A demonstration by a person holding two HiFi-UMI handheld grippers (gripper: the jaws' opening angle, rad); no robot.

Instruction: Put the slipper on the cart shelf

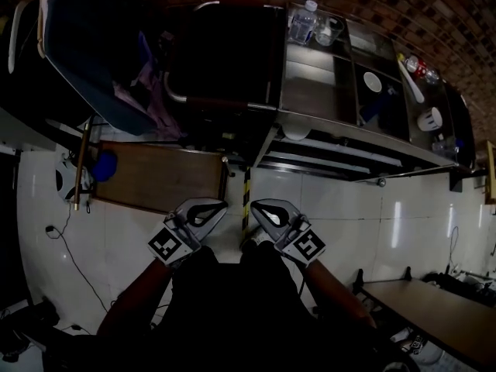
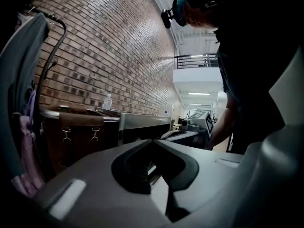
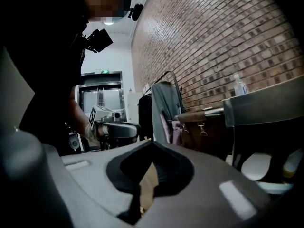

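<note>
The left tool [image 2: 153,141] is closed tip to tip with nothing between its jaws, and the right tool [image 3: 151,142] is the same, shut and empty. Both are held level and close in front of the person's body, their tips angled toward each other, well short of the cart [image 1: 310,91].

The slipper is in neither tool, and I cannot pick it out with certainty. Pale shapes lie on the cart's shelves and under it, but they are too small and dim to name. With both tools empty and drawn in, this looks like a pause either before the pickup or after the placing; the views do not settle which. If the slipper is not yet shelved, the next move calls for finding it, opening one tool and bringing it down to grip.

The cart is steel and tiered, with a clear bottle [image 1: 304,22] on its top. It stands against a brick wall [image 2: 118,56] on a white glossy tiled floor [image 1: 387,208]. Hung clothes [image 1: 85,45] are to its left, above a brown wooden worktop [image 1: 163,177].
</note>
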